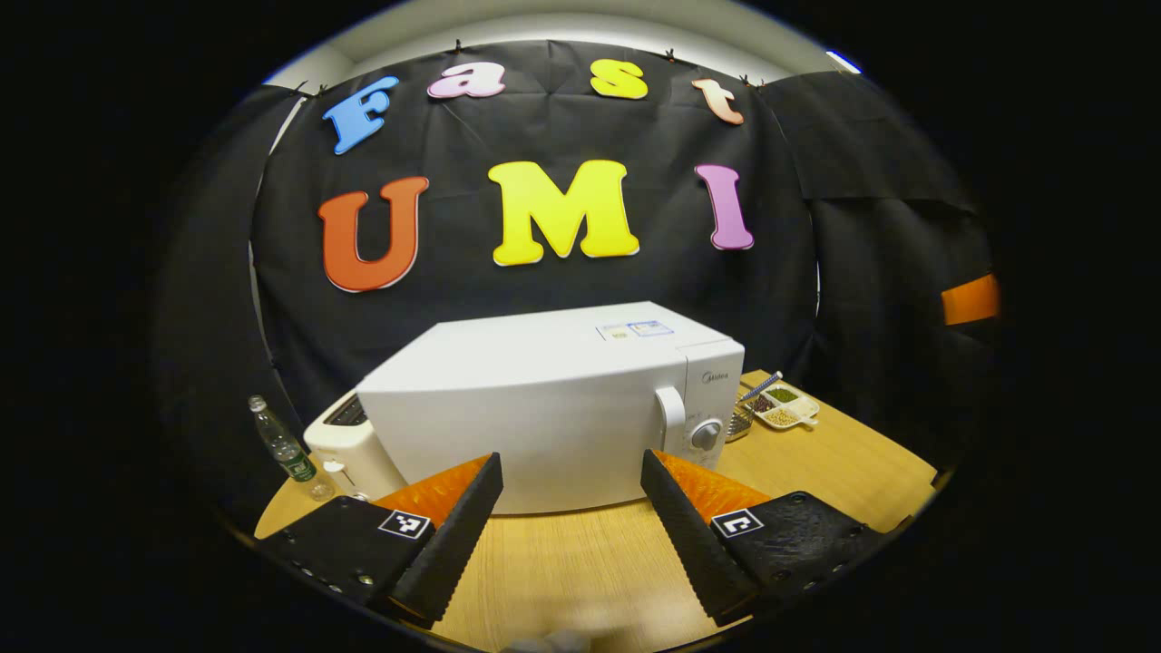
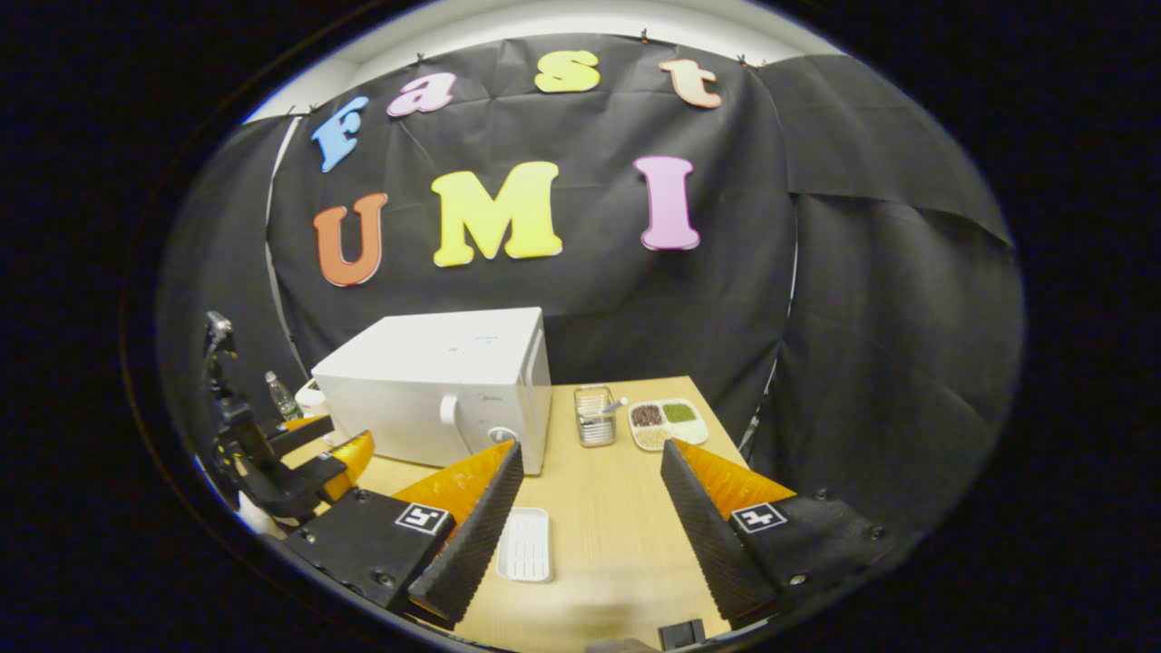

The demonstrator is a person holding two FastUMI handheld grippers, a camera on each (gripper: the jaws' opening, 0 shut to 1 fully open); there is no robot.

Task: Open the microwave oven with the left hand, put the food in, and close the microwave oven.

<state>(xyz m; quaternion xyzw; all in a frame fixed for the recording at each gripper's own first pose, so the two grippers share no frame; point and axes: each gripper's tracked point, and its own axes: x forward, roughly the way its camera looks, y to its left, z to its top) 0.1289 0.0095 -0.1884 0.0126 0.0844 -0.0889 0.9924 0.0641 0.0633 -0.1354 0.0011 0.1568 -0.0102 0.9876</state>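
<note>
Hovering wide open, both grippers [image 1: 571, 521] [image 2: 591, 512] empty before the shut microwave [image 1: 553, 408], risking slipping off its handle [image 1: 671, 419] and shoving it across the counter [image 1: 580, 562].

Glossy white microwave [image 1: 544, 408], wood-grain table [image 1: 562, 562]

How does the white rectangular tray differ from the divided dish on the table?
The white rectangular tray looks empty and lies near the right hand-held gripper; the divided dish holds dark, green and pale foods in separate compartments and sits farther back, beside a metal basket. Both rest flat on the wooden table.
</note>
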